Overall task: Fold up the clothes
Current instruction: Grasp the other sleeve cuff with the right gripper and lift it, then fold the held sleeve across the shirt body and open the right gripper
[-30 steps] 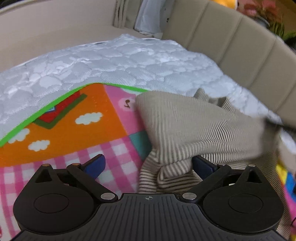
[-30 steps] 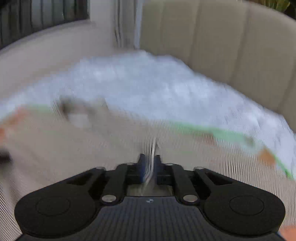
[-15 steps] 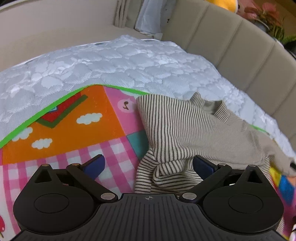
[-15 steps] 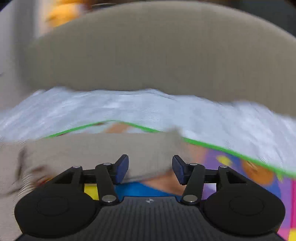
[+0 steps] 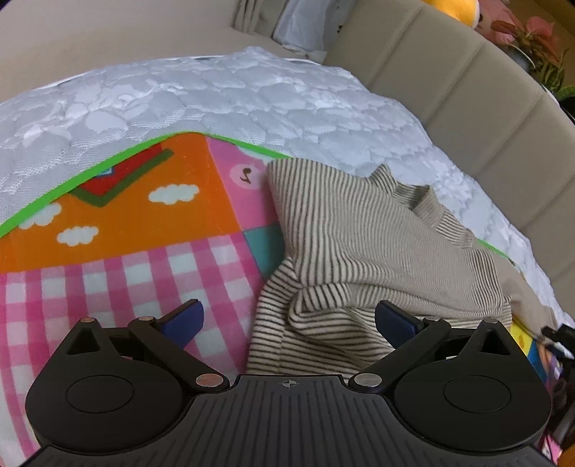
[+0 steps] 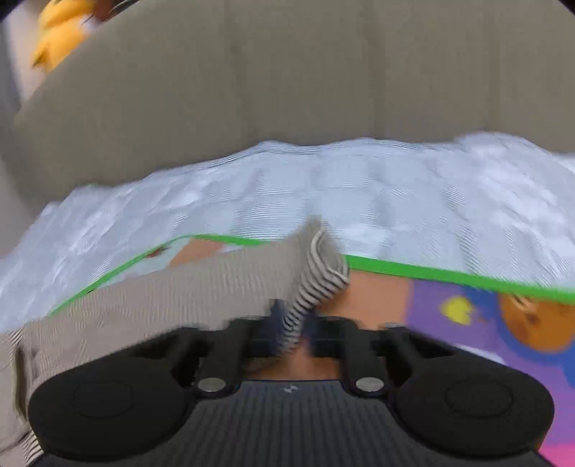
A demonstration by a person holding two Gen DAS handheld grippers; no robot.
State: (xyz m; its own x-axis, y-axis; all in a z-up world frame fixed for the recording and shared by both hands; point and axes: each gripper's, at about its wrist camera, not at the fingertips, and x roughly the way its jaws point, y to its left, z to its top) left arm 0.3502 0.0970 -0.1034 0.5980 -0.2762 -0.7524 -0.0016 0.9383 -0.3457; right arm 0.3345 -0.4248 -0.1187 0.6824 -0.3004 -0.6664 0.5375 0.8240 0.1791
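Note:
A beige sweater with dark stripes [image 5: 359, 233] lies crumpled on a colourful play mat [image 5: 143, 215], collar toward the far right. My left gripper [image 5: 287, 319] stands open over its bunched near-left part, with the blue pads wide apart and pressing nothing. In the right wrist view, which is blurred, a sleeve [image 6: 316, 280] of the sweater runs in from the left. My right gripper [image 6: 291, 330] has its jaws closing, and its pads pinch the striped sleeve end between them.
A white quilted bed cover [image 5: 215, 97] lies under and beyond the green-edged mat. A beige padded headboard [image 6: 287, 89] rises behind it. A yellow plush toy [image 6: 61, 32] sits on top at the far left. Potted flowers [image 5: 532, 32] stand at the upper right.
My right gripper let go of the cloth, swung to the right, opened, and shut on the sleeve end. The lifted part of the sweater dropped flat, showing the collar. The left gripper stayed put.

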